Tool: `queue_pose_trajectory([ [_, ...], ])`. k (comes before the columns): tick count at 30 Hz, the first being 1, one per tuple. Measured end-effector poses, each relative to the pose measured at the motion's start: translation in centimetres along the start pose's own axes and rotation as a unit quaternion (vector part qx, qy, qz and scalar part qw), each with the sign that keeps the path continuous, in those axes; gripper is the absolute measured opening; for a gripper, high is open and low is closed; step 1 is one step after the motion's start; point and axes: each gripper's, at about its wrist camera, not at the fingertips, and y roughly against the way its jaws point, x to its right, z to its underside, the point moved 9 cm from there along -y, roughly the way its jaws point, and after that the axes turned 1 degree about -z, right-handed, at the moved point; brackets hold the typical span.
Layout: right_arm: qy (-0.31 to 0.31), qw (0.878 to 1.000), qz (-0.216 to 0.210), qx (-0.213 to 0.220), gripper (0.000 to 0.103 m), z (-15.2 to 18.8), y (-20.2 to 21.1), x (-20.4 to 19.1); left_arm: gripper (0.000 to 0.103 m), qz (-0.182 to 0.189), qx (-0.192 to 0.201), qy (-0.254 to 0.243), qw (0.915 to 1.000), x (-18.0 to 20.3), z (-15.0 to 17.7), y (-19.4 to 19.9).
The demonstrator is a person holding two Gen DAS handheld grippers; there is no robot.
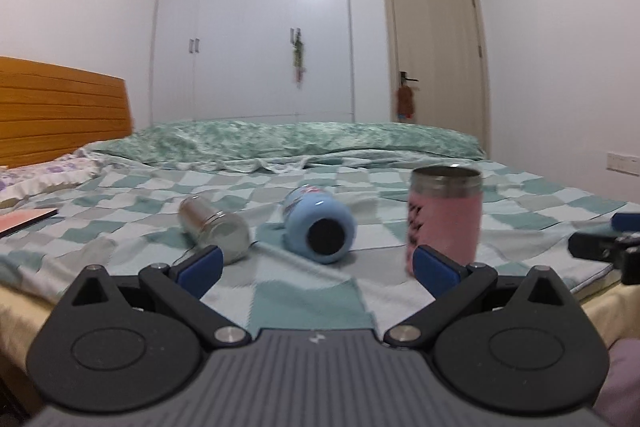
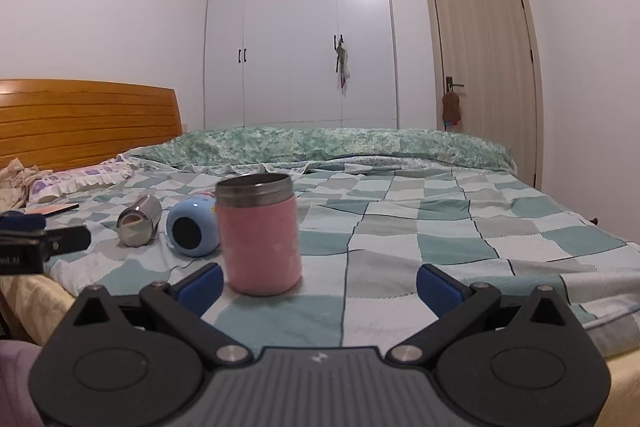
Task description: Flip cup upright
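My left gripper [image 1: 316, 267] hangs low over the near edge of the bed [image 1: 304, 303], jaws spread wide with nothing between them. My right gripper [image 2: 318, 285] is the same: jaws apart, holding nothing.

Three containers on the checked bedspread [image 2: 400, 227]:
- Pink cup [image 2: 260, 235], upright, steel rim on top, mouth open. Inside is dark; I cannot tell whether it holds anything. In the right wrist view it stands just beyond my left fingertip pad [image 2: 200, 285]; whether they touch is unclear. In the left wrist view it rises behind my right pad [image 1: 436, 269], and that pad hides its lower left corner.
- Blue cup [image 1: 320, 229], lying on its side, its dark round end toward me. Whether that end is mouth or base I cannot say. Printed pattern on its far part, too blurred to read.
- Steel cup [image 1: 214, 227], also on its side, left of the blue one and close beside it, shiny end toward me. My left pad [image 1: 200, 271] covers its near edge.

Each view catches the other gripper cut off at the frame edge. A flat reddish object [image 1: 24, 221] lies far left, partly cropped. Left wrist view is slightly smeared.
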Motion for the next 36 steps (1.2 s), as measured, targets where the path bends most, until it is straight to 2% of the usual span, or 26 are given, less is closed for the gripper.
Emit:
queue_pose_trajectory([
  [6, 0.016, 0.999, 0.016, 0.028, 0.103, -0.04, 0.89, -0.37, 0.103, -0.007, 0.022, 0.003, 0.9997, -0.63, 0.33, 0.80],
  [12, -0.004, 0.999, 0.018, 0.029, 0.103, 0.07, 1.04, 0.28, 0.103, -0.009, 0.023, 0.007, 0.9997, -0.72, 0.41, 1.03],
  [36, 0.001, 0.999, 0.020, 0.030, 0.103, 0.22, 1.03, 0.17, 0.103, 0.000, 0.025, 0.003, 0.9997, -0.11, 0.59, 0.94],
])
